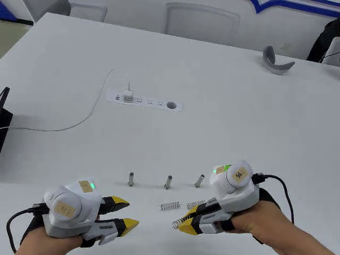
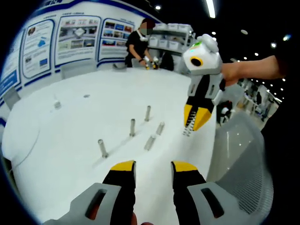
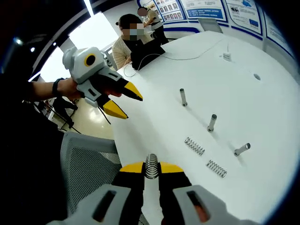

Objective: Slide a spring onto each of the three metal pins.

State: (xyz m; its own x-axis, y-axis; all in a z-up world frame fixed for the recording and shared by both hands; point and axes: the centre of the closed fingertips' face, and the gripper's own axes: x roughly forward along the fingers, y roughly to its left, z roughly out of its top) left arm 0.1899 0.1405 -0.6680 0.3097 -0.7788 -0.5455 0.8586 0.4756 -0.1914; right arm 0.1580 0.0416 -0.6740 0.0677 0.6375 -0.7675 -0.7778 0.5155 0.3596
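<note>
Three short metal pins (image 1: 130, 179) (image 1: 168, 182) (image 1: 200, 180) stand in a row on the white table (image 1: 223, 122), all bare. Two springs (image 1: 170, 205) (image 1: 195, 204) lie flat just in front of them. My right gripper (image 1: 186, 223) is shut on a third spring (image 3: 151, 166), which pokes out from its yellow tips, short of the pins (image 3: 212, 123). My left gripper (image 1: 126, 212) hovers open and holds nothing at the front left, left of the first pin (image 2: 101, 147). In the left gripper view the right gripper (image 2: 197, 117) hangs above the table with its spring (image 2: 189, 125).
A white power strip (image 1: 144, 101) with a plug and a trailing cable lies mid-table. A grey curved object (image 1: 276, 61) rests at the far right. A dark object (image 1: 4, 119) sits at the left edge. Chairs stand behind the table; people sit in the background.
</note>
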